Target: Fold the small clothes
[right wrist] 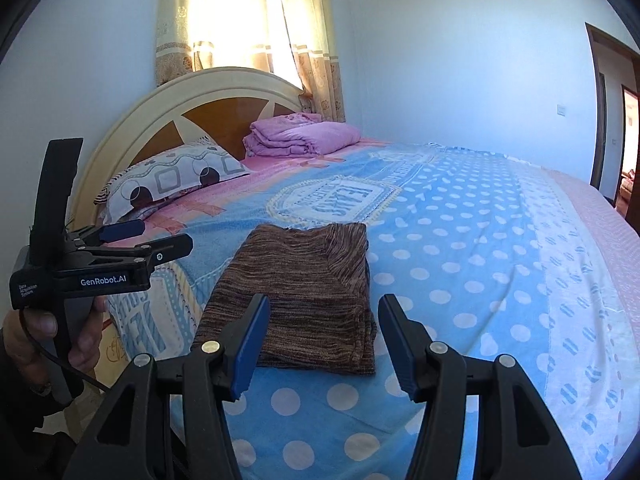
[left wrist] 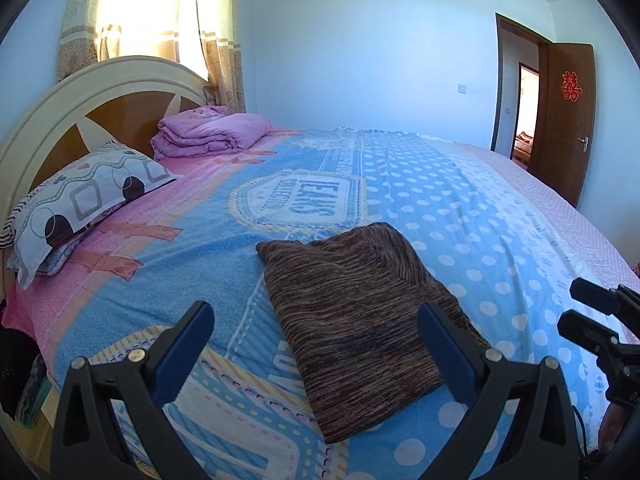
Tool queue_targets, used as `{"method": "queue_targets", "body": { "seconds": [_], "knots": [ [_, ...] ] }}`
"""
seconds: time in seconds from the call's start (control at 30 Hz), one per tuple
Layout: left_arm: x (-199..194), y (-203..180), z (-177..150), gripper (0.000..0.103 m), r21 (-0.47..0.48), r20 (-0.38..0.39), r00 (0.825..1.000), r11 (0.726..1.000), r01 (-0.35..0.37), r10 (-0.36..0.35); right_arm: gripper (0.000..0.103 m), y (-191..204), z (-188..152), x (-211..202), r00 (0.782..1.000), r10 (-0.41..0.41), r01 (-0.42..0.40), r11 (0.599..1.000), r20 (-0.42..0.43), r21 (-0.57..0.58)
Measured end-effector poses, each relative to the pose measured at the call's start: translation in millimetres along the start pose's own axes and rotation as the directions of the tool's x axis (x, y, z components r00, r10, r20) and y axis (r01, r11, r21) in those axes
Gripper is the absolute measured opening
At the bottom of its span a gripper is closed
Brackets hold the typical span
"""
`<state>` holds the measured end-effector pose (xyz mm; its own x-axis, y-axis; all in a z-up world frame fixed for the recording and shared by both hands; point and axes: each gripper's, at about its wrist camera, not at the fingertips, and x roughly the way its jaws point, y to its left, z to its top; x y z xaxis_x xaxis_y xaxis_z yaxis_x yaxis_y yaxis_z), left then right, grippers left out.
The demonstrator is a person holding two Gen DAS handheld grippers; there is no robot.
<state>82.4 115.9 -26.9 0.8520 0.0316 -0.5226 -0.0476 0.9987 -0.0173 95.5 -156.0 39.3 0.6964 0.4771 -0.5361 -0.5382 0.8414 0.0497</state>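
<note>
Left gripper (left wrist: 316,344) gapes empty; right gripper (right wrist: 324,344) too (above brown garment (right wrist: 304,292)).

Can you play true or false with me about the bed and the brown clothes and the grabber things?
1. The brown garment lies folded on the bed. True.
2. The right gripper is squeezing the brown garment. False: its jaws stand open above it, with nothing between them.
3. The left gripper is open and holds nothing. True.
4. The purple blanket is spread flat over the whole bed. False: it sits folded up by the headboard.
5. The door is shut. False: it stands open.
</note>
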Motion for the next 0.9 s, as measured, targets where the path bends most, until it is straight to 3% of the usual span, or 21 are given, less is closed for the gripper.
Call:
{"method": "queue_targets", "body": {
  "seconds": [0.9],
  "knots": [
    [-6.7,0.5,2.5,0.103,0.002,0.023,1.0,1.0,-0.012,0.012,0.06,-0.9,3.1,-8.3,1.0,-0.004,0.004,1.0,0.017,0.003]
  ]
}}
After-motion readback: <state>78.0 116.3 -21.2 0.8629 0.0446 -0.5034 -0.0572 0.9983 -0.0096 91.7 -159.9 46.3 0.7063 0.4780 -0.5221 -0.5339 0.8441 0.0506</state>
